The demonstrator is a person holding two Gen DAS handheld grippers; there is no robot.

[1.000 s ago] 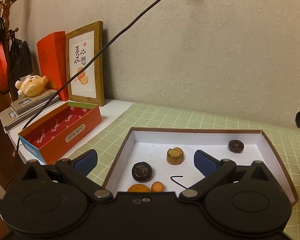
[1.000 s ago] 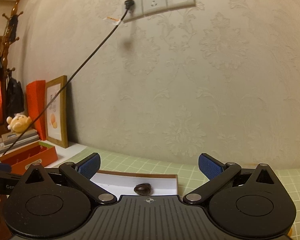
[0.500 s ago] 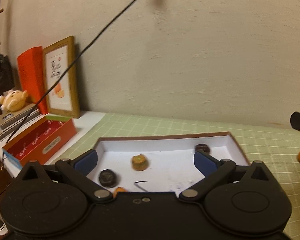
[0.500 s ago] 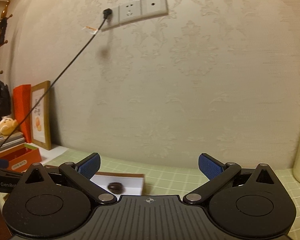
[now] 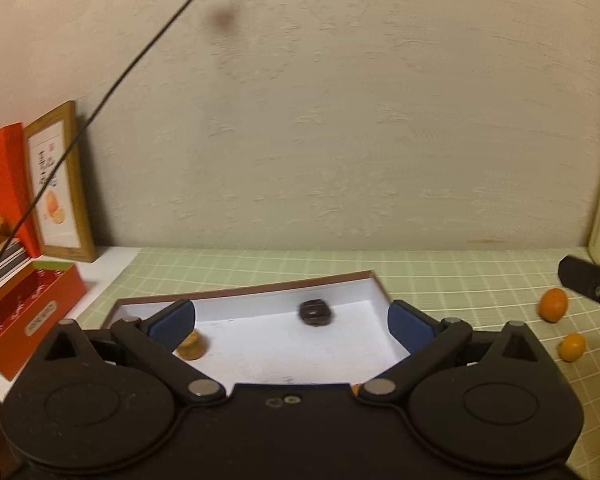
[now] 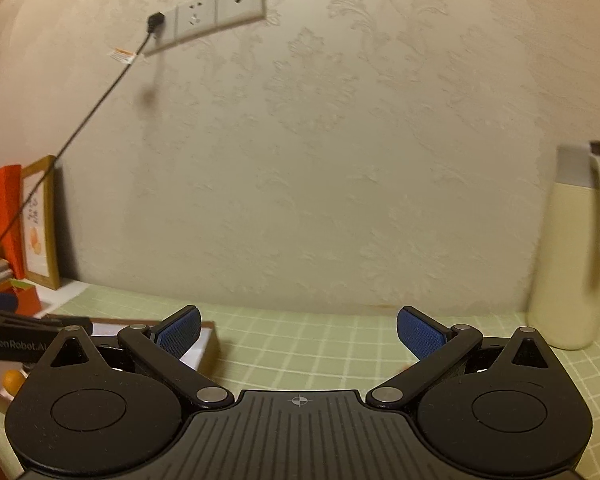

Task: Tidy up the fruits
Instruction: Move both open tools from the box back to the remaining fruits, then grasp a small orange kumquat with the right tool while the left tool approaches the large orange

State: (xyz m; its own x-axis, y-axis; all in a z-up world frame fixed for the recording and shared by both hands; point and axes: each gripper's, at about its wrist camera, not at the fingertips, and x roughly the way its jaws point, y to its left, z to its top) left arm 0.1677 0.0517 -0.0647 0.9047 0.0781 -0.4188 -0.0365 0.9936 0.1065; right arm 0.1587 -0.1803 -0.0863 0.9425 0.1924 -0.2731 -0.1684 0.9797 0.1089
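above the white box, left hand-held gripper wide open, empty

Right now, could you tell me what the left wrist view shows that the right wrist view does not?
Only the left wrist view shows the dark round fruit inside the white tray, and two small orange fruits lying loose on the green checked mat to the right.

Only the right wrist view shows the wall socket with the black plug, and the whole cream jug.

Both show the framed picture, the red box, the cable and an open gripper: left gripper, right gripper.
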